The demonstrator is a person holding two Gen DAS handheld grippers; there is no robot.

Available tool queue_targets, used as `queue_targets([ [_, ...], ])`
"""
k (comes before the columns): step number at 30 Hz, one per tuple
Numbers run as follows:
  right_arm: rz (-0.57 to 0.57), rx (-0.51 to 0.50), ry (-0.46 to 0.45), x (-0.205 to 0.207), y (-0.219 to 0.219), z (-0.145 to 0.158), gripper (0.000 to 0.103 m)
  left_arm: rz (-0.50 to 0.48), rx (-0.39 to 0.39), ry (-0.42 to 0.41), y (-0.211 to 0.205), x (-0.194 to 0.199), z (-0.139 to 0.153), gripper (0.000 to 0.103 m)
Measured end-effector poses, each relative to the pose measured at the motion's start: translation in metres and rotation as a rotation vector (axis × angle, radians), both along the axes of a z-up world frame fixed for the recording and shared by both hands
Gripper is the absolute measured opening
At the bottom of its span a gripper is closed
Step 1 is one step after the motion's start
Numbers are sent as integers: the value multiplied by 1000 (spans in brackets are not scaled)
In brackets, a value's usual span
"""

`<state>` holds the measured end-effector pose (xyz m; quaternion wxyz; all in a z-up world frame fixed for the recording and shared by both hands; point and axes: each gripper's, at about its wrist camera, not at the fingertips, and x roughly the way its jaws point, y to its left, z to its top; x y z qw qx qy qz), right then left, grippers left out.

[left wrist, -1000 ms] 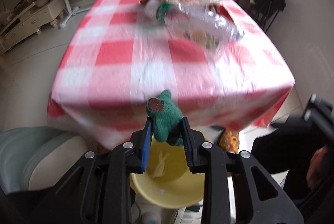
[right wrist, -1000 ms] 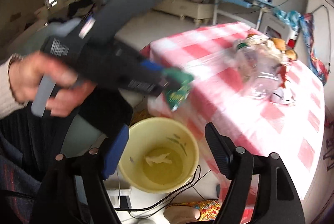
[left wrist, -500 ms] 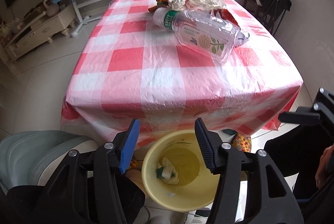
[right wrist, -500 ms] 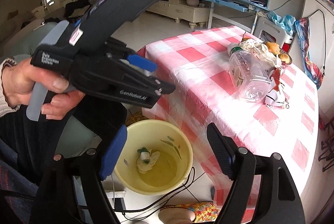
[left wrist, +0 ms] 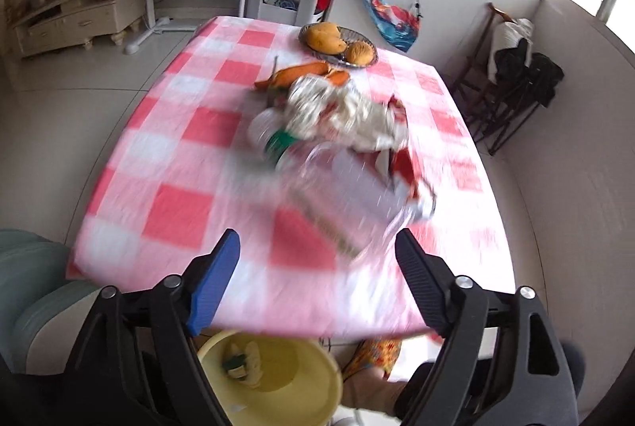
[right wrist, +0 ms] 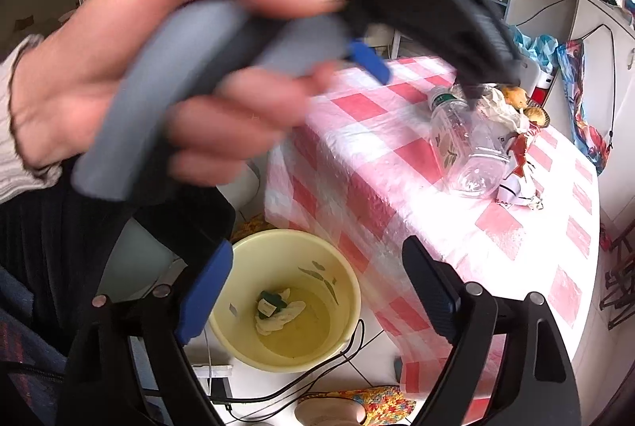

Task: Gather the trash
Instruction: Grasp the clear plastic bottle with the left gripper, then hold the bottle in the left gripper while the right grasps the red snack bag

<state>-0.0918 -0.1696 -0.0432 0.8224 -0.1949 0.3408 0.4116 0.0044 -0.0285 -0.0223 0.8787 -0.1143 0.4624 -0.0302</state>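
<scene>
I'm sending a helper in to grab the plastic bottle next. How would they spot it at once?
Start at the table with the red-and-white checked cloth. Near its middle sits a heap of crumpled wrappers, and the plastic bottle lies on its side at the heap's near edge. It alone is clear and see-through, with a green neck band and a leaf-printed label.

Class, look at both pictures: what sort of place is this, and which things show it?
Most likely a home living or dining room: a table under a red-and-white checked plastic cloth, a cream low cabinet, and a dish of yellow-orange fruit.
</scene>
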Motion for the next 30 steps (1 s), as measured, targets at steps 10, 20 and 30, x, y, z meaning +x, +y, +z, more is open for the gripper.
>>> queue_targets([
  [10,-7,60,-5,-1,-13,10,84,105,104,185,-35,82,-36,78],
  [20,-60,130,-6,4,-26,22,86,-25,238,204,7,61,-58,55],
  [30,-183,75,-46,38,-27,31,86,-119,308,129,44,44,-51,54],
])
